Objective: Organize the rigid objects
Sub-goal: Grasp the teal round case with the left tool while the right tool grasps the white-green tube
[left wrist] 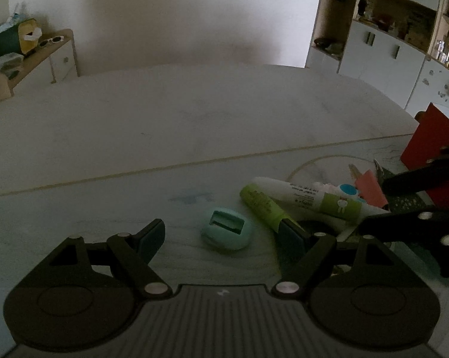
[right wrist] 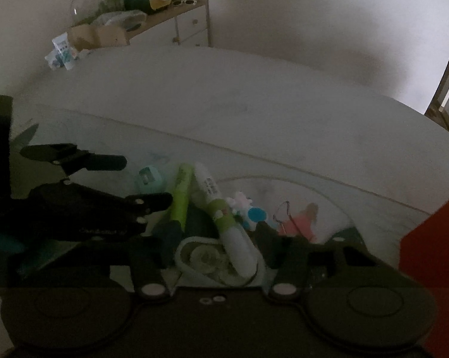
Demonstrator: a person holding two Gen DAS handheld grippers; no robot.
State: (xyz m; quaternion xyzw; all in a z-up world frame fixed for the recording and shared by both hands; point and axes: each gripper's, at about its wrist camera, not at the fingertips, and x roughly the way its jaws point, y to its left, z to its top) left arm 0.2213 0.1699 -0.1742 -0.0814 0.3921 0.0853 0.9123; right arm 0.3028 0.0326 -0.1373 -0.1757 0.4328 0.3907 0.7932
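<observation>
A: State the condition of the left gripper [left wrist: 221, 235].

B: Its jaws stood wide apart and held nothing. The teal sharpener [left wrist: 227, 232] lay on the table [left wrist: 135, 119] between the two fingers, touching neither.

A: And the right gripper [right wrist: 217, 235]?

B: Its jaws stood partly closed around a white tape dispenser [right wrist: 206, 258] and the lower end of the white pen [right wrist: 224, 217] lying across it. Whether the pads pressed on either item could not be determined; the view was dim and blurred.

A: Locate the remaining items relative to the sharpener.

B: In the left wrist view, the green highlighter [left wrist: 263, 205] lay just to its right, angled toward the left gripper's right finger. The white pen lay beyond the highlighter, further right. A small blue-and-white toy [left wrist: 348, 191] and a pink piece [left wrist: 370, 188] sat further right again, near the red box [left wrist: 430, 143].

A: Where was the right gripper in that view?

B: It entered from the right edge, over the pile, well right of the sharpener.
</observation>
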